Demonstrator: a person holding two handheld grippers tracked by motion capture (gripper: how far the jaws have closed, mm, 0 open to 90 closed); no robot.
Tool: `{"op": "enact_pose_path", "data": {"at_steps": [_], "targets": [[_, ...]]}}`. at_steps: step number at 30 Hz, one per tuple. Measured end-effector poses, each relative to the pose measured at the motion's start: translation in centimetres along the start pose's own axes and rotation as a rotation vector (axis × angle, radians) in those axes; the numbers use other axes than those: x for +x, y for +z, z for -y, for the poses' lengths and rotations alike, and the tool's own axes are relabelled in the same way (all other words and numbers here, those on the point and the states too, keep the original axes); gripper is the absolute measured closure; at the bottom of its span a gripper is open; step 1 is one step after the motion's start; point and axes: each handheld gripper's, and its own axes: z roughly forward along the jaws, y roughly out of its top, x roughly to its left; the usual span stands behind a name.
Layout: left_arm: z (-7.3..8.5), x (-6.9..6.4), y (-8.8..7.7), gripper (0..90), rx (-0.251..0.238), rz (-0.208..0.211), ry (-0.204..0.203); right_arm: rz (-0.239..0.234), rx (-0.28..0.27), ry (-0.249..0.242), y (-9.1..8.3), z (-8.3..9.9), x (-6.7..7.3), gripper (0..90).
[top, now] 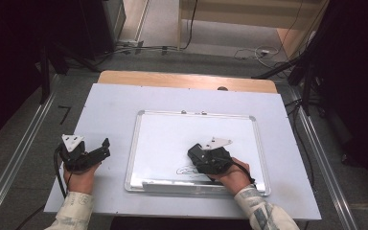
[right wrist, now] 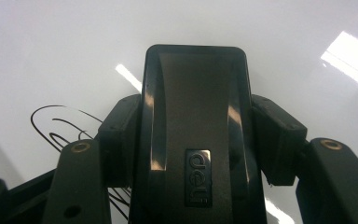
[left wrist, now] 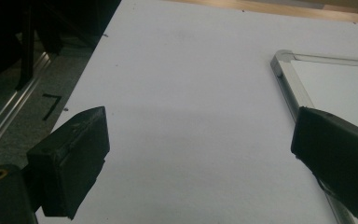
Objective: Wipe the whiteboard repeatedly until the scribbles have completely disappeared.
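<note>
Here the right claw (right wrist: 193, 140) is clamped on a black whiteboard eraser (right wrist: 196, 126), its two jaws pressing the eraser's long sides so that the block stands straight out between them. The eraser carries a small silver maker's plate near its lower end and has a glossy, curved back. In the high view the right claw (top: 202, 155) sits over the lower middle of the whiteboard (top: 172, 134), with the person's right hand (top: 232, 176) behind it and a pale patterned sleeve running off the bottom edge. Just beside the eraser, toward the lower left in the right gripper view, lie looping black marker lines (right wrist: 56, 123); the high view shows the same scribble (top: 188, 169) near the board's lower edge, partly under the claw. I cannot tell whether the eraser's underside touches the board.

The left claw (left wrist: 200, 154) stands wide open with nothing between its jaws, over bare white surface (left wrist: 182, 93). The board's silver frame corner (left wrist: 282, 58) lies just to its right. In the high view the left claw (top: 106, 146) rests left of the board, apart from it, held in the left hand (top: 80, 179).

The whiteboard lies flat in the middle of the surface (top: 110, 105). Beyond it a strip of wooden tabletop (top: 172, 79) shows, then grey floor with cables.
</note>
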Motion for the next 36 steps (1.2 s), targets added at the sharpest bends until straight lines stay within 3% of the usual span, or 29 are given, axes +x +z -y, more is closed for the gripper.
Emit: {"op": "enact_pose_path", "data": {"at_steps": [36], "targets": [[0.0, 0.1, 0.0, 4.5, 0.001, 0.003, -0.003, -0.028, 0.011, -0.029, 1.4, -1.6, 2.3, 38.5]]}}
